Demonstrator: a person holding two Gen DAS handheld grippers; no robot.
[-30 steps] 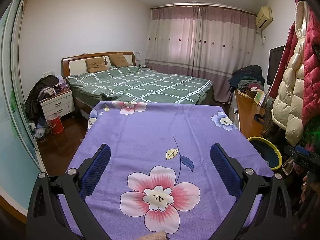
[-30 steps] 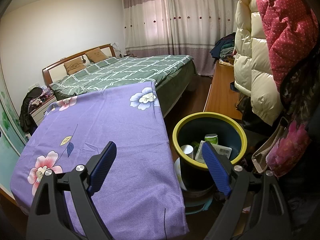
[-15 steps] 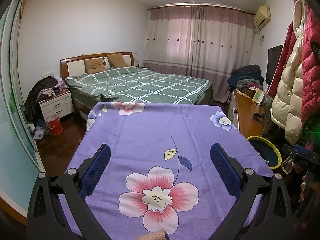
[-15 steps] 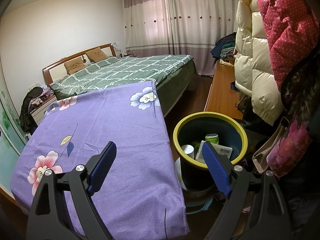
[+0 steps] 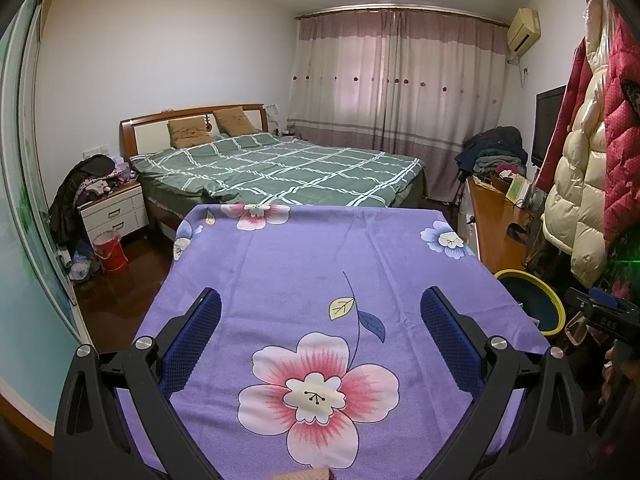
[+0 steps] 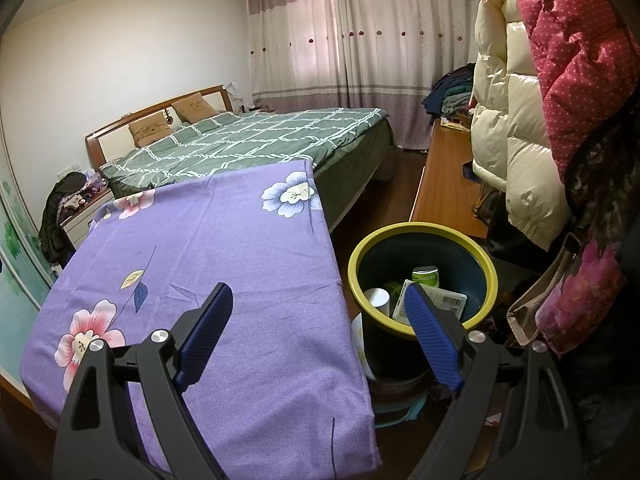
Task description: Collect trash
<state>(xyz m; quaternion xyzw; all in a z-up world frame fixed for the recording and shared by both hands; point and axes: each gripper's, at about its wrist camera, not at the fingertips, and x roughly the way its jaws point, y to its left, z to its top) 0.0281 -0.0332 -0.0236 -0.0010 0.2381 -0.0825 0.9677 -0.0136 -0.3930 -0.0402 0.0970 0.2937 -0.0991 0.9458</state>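
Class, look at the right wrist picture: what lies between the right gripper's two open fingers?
In the right wrist view, the right gripper holds nothing. Between its fingers show the purple flowered cloth's edge and the near rim of the yellow-rimmed bin.

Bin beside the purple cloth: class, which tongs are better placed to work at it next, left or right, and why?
Right. The right tongs hang open with one finger over the bin, whose trash shows just past it. The left tongs face the cloth, with the bin off at the right edge of their view.
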